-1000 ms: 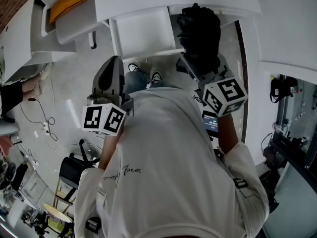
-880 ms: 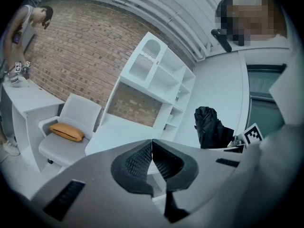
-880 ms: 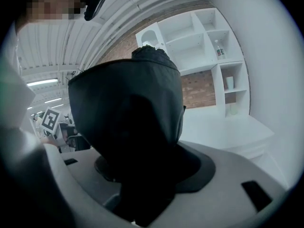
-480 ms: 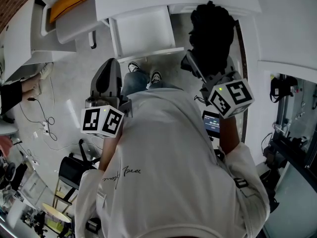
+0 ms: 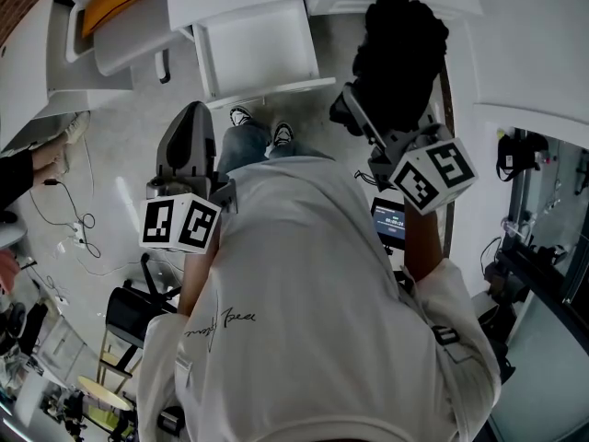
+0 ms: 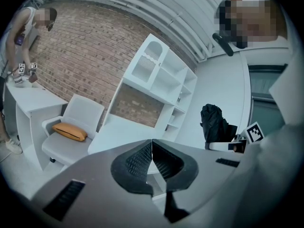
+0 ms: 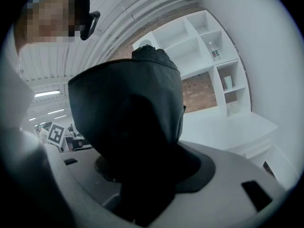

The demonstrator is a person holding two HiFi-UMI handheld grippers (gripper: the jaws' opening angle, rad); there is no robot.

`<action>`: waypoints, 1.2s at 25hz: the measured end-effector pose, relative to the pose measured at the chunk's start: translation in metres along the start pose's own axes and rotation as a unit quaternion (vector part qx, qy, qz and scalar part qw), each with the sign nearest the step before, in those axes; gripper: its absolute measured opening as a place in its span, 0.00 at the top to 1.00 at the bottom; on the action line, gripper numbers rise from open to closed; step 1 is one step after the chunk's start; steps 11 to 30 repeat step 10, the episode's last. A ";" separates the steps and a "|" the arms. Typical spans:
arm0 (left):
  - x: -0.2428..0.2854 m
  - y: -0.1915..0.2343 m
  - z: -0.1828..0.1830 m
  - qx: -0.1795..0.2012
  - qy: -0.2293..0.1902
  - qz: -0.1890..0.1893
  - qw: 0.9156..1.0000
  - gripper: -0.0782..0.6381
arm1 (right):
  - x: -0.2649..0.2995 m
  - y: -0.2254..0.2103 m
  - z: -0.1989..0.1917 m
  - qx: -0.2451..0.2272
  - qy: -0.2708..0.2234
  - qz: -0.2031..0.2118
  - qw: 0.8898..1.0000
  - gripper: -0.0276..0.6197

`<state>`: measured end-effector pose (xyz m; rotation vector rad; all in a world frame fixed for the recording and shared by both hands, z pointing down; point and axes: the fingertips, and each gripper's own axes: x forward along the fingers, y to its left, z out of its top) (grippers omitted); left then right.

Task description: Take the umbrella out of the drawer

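The umbrella [image 7: 128, 113] is black, folded into a crumpled fabric bundle, clamped in the right gripper [image 5: 373, 127] and held in the air beside the open white drawer [image 5: 262, 53]. The left gripper [image 6: 152, 161] has its jaws pressed together on nothing. The floor [image 5: 138, 145] is pale; white shelving [image 6: 161, 80] stands against a brick wall [image 6: 76, 56].

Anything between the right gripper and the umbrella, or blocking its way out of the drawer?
Nothing visible. The right hand-held gripper is shut on the black umbrella, which is held beside the open drawer, not inside it. The left hand-held gripper is shut and empty.
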<state>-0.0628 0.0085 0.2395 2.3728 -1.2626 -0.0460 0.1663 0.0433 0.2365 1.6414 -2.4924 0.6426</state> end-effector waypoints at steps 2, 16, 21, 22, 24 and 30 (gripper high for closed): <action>-0.001 0.000 -0.001 -0.002 -0.001 -0.004 1.000 0.87 | -0.001 0.000 0.000 0.006 -0.002 0.000 1.000 0.58; -0.004 0.003 -0.001 0.000 0.004 -0.004 1.000 0.87 | 0.003 0.006 0.005 0.026 -0.012 0.020 0.999 0.58; -0.004 0.003 -0.001 0.000 0.004 -0.004 1.000 0.87 | 0.003 0.006 0.005 0.026 -0.012 0.020 0.999 0.58; -0.004 0.003 -0.001 0.000 0.004 -0.004 1.000 0.87 | 0.003 0.006 0.005 0.026 -0.012 0.020 0.999 0.58; -0.004 0.003 -0.001 0.000 0.004 -0.004 1.000 0.87 | 0.003 0.006 0.005 0.026 -0.012 0.020 0.999 0.58; -0.004 0.003 -0.001 0.000 0.004 -0.004 1.000 0.87 | 0.003 0.006 0.005 0.026 -0.012 0.020 0.999 0.58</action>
